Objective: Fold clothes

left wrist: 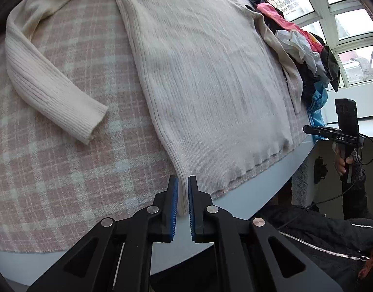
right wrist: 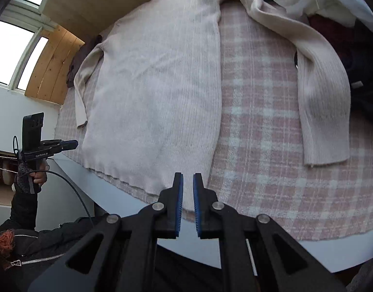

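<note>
Along the near edge of the table point(left wrist: 247, 202), on the pink plaid blanket point(left wrist: 65, 170): cream ribbed sweater point(left wrist: 210, 85), spread flat with hem toward the near edge and collar toward the far edge, no fold in it yet. Left gripper point(left wrist: 183, 194) closed down to a sliver on the hem corner at its side, a strip of knit drawn up between the blue pads. Right gripper point(right wrist: 188, 194) likewise nearly closed at the opposite hem corner, knit apparently between the pads, though hard to tell apart from the blanket there. One sleeve point(left wrist: 40, 85) bent and lying out on the blanket toward the left edge, other sleeve point(right wrist: 325, 97) lying out toward the right edge, both apart from the body and neither turned in. Pile of clothes point(left wrist: 303, 48) heaped at the far right corner, untouched. Looks like the very start: corners taken, first fold of the body likely next, then the sleeves, the final halving, and the whole pile after that
</note>
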Available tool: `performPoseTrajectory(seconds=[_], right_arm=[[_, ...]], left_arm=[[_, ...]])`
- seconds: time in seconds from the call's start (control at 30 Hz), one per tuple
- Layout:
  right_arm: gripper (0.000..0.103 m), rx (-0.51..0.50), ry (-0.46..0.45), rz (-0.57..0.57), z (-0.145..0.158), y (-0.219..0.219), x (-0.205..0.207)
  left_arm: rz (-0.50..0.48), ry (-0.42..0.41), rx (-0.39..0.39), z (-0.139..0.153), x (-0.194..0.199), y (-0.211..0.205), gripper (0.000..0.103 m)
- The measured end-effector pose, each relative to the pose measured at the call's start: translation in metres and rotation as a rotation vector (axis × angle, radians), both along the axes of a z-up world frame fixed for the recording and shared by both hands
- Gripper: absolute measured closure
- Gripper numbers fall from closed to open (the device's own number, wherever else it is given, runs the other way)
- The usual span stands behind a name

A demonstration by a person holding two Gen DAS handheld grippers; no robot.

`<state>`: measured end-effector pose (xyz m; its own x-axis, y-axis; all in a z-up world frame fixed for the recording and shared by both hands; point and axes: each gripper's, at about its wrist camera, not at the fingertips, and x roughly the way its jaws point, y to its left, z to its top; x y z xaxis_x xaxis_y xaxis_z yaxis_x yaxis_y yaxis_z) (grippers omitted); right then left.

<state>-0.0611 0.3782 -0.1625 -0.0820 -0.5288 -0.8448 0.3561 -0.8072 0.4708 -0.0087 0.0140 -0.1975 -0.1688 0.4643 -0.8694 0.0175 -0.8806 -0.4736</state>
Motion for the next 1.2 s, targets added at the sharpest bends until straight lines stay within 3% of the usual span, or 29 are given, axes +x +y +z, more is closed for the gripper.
performPoseTrajectory(seconds=[0.07, 0.17, 0.27, 0.3, 0.37, 0.47, 0.57, 0.6, 0.7, 0.77, 0.87, 0.97, 1.07, 1.13, 1.2], right_arm=[[0.093, -0.02, 0.078, 0.021, -0.002, -0.022, -0.016], [0.093, 0.029, 0.111, 0.052, -0.027, -0.054, -0.034], [0.093, 0.107, 0.064, 0.067, -0.053, -0.061, -0.044], [0.097, 0.131, 0.056, 0.074, -0.058, -0.058, -0.044], [0.097, 0.15, 0.048, 0.068, -0.056, -0.048, -0.046], [0.094, 0.099, 0.063, 0.038, -0.037, -0.045, -0.051], [0.092, 0.049, 0.107, 0.049, -0.011, -0.059, -0.059], [0.086, 0.034, 0.128, 0.062, -0.002, -0.068, -0.062], [0.07, 0.013, 0.169, 0.119, 0.014, -0.105, -0.071], [0.07, 0.001, 0.196, 0.159, 0.024, -0.131, -0.077], [0.07, 0.005, 0.202, 0.221, 0.027, -0.149, -0.077], [0.07, 0.015, 0.196, 0.275, 0.028, -0.16, -0.071], [0.07, 0.019, 0.185, 0.311, 0.024, -0.174, -0.066], [0.07, 0.019, 0.188, 0.327, 0.023, -0.178, -0.064], [0.07, 0.02, 0.184, 0.333, 0.021, -0.181, -0.063]], left_arm=[[0.0, 0.086, -0.017, 0.011, -0.021, 0.003, 0.097], [0.003, 0.164, -0.081, 0.004, -0.065, 0.011, 0.097], [0.01, 0.167, -0.152, -0.017, -0.09, 0.003, 0.093], [0.01, 0.16, -0.18, -0.024, -0.094, -0.001, 0.099], [0.017, 0.139, -0.221, -0.026, -0.093, -0.012, 0.101], [0.052, 0.148, -0.272, -0.015, -0.078, -0.033, 0.101], [0.172, 0.183, -0.285, 0.004, -0.053, -0.067, 0.095], [0.231, 0.178, -0.29, 0.007, -0.044, -0.079, 0.088], [0.385, 0.147, -0.192, 0.008, -0.019, -0.106, 0.083], [0.45, 0.126, -0.127, 0.003, -0.012, -0.11, 0.076], [0.472, 0.074, -0.164, -0.009, -0.018, -0.099, 0.068], [0.501, 0.029, -0.211, -0.024, -0.027, -0.095, 0.068], [0.501, 0.063, -0.244, -0.028, -0.033, -0.095, 0.07], [0.485, 0.072, -0.248, -0.029, -0.036, -0.097, 0.095], [0.494, 0.084, -0.175, -0.024, -0.031, -0.107, 0.095]])
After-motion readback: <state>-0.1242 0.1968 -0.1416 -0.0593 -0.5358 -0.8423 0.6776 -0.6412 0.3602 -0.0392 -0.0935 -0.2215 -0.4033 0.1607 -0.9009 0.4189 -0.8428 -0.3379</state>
